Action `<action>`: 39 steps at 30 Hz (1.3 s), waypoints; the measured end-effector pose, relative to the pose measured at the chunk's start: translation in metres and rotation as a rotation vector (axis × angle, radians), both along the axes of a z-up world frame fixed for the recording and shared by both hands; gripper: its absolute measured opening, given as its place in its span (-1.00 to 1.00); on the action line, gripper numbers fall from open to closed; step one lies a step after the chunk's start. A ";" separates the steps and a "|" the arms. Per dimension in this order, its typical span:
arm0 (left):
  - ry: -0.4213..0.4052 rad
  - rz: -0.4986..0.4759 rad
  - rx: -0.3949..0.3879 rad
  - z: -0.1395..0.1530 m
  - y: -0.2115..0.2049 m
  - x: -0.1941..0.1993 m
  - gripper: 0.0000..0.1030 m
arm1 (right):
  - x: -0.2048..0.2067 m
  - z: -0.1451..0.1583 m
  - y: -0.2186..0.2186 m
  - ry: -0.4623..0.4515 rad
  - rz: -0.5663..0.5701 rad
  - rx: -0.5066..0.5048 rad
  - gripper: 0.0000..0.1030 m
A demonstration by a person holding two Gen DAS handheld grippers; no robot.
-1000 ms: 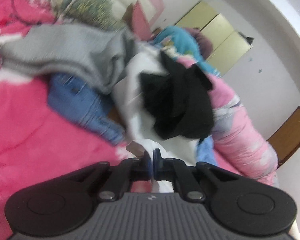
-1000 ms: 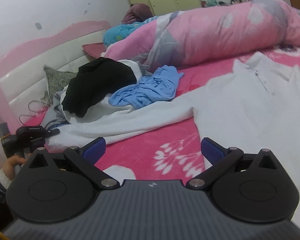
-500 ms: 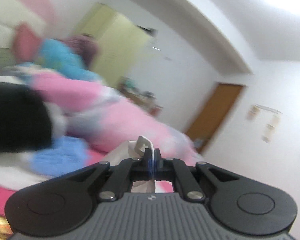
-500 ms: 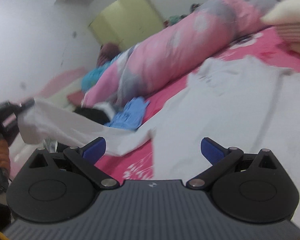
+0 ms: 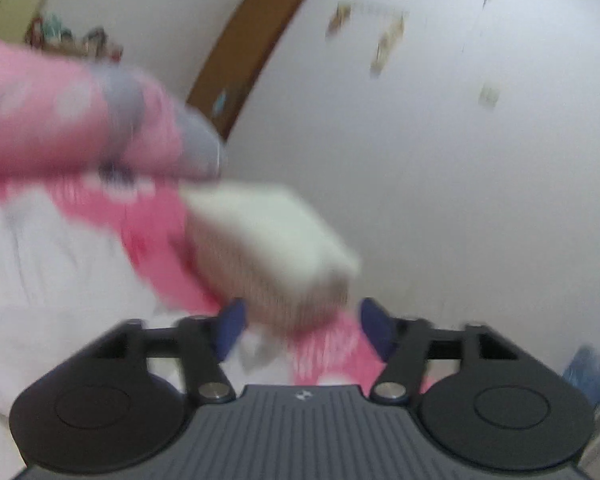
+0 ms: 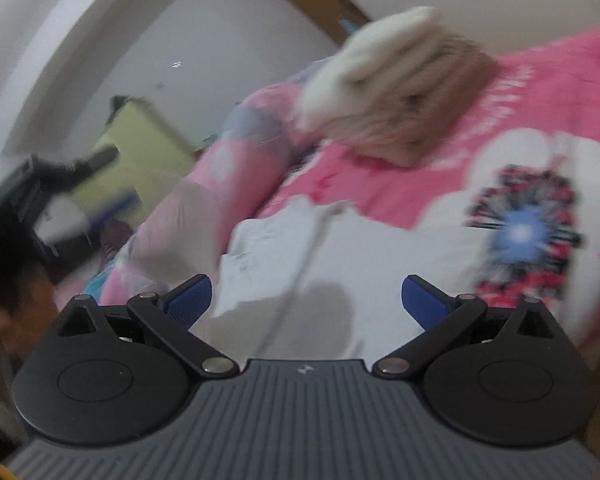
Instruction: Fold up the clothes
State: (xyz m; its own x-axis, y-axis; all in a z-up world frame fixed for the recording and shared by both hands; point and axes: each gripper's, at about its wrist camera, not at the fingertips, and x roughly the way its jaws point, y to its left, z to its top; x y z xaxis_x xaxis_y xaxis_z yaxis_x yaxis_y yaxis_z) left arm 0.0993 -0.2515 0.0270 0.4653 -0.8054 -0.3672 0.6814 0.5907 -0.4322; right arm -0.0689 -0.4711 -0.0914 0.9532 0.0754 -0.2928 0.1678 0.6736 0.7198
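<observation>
Around us we see a pink bedspread (image 6: 540, 92) printed with big white flowers, one with a dark red-and-blue centre (image 6: 524, 236). A long rolled quilt (image 6: 236, 152), pink with grey and white patches, lies along the far side of the bed, soft and rounded. Near it sits a folded stack (image 6: 396, 92), cream on top and beige at its ribbed side, blocky in shape; in the left wrist view the same stack (image 5: 276, 248) fills the space just ahead of our left gripper (image 5: 300, 324) and hides part of the bedspread behind it. A brown door (image 5: 252, 48) and a yellow-green wardrobe (image 6: 140, 148) stand against plain white walls. Both views are blurred.

The white shirt (image 6: 340, 264) lies spread flat on the bedspread, smooth thin cloth with a seam or placket down it, directly in front of our right gripper (image 6: 306, 300).

Our left gripper's jaws have just been opening; its blue pads (image 5: 230, 328) stand apart with nothing between them. Our right gripper is spread wide and empty, its pads (image 6: 190, 300) clear of the shirt. At the left edge of the right view we make out the left gripper's dark body (image 6: 28, 192), too blurred to read further.
</observation>
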 end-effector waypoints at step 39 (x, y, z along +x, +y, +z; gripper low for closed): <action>-0.056 0.211 0.407 -0.137 0.149 -0.043 0.32 | 0.144 0.010 0.017 0.441 0.161 -0.364 -0.98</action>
State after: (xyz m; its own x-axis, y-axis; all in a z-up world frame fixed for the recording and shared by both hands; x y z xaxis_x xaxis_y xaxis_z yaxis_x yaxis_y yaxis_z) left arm 0.0566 -0.1025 -0.1099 0.6313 -0.4869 -0.6037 0.5440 0.8328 -0.1029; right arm 0.0748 -0.4540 -0.0816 0.7207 0.0294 -0.6926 0.2739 0.9057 0.3235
